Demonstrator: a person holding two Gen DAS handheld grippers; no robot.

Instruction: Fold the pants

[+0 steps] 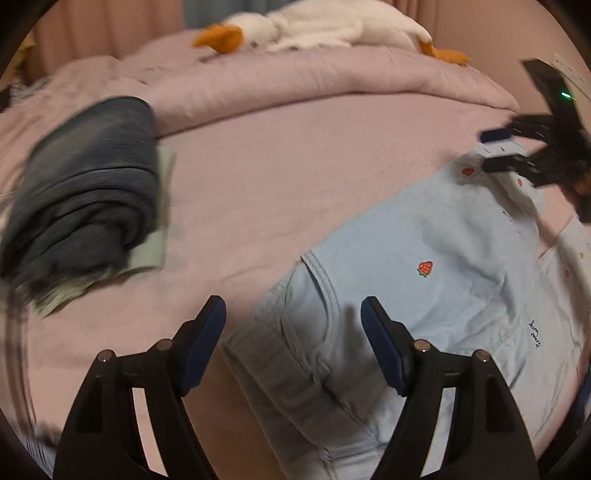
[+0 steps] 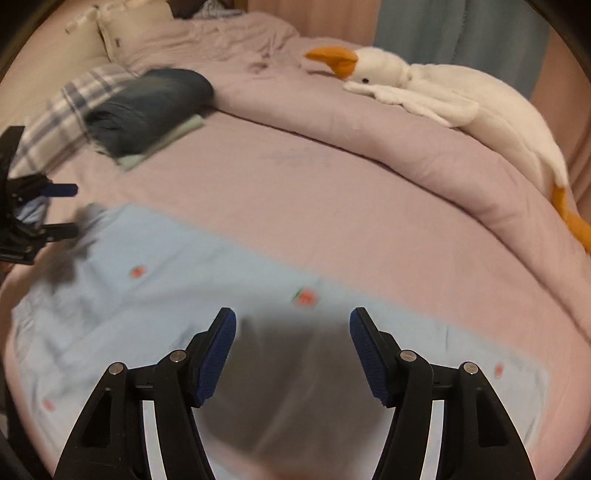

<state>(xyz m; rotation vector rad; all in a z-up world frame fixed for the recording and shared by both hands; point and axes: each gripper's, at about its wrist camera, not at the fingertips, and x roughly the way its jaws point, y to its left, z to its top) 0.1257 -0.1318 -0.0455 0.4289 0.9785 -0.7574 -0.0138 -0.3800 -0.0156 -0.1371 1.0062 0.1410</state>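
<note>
Left wrist view: light-blue strawberry-embroidered denim pants (image 1: 436,236) lie folded lengthwise on the pink bedsheet (image 1: 258,177); left gripper (image 1: 293,343) and right gripper (image 2: 293,347) gape wide, empty; crosswise folds remain.

A bed (image 2: 332,192) covered in a pale lilac sheet fills the room, with a matching duvet (image 2: 406,122) bunched along its far side. Behind it hang pinkish curtains (image 2: 314,14) beside a blue-grey curtain (image 2: 461,29). Lighting is dim and warm.
</note>
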